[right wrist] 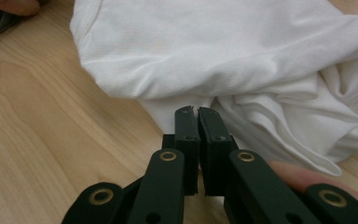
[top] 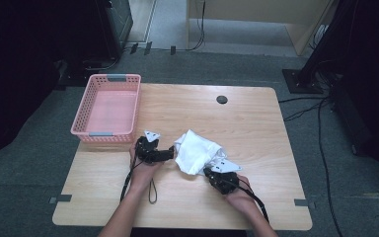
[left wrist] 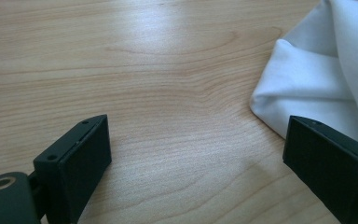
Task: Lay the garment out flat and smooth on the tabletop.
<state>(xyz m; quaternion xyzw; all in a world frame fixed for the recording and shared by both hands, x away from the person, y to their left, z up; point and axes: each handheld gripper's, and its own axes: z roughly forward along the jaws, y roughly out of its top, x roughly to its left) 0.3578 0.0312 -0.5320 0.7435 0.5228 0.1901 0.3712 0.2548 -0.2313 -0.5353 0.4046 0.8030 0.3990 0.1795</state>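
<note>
A crumpled white cloth (top: 196, 150) lies bunched on the wooden table (top: 246, 123), between my two grippers. My left gripper (top: 171, 154) rests low over the table at the cloth's left edge. In the left gripper view its jaws (left wrist: 198, 135) stand wide open over bare wood, and a fold of the cloth (left wrist: 317, 79) lies just beyond the right-hand jaw. My right gripper (top: 208, 172) is at the cloth's near right side. In the right gripper view (right wrist: 196, 111) its jaws are shut on the cloth's (right wrist: 223, 51) near edge, and wrinkles run toward the tips.
A pink plastic basket (top: 90, 129) stands at the table's far left with nothing visible inside. A round dark cable hole (top: 221, 99) sits near the far edge. Cables trail from both grippers toward the near edge.
</note>
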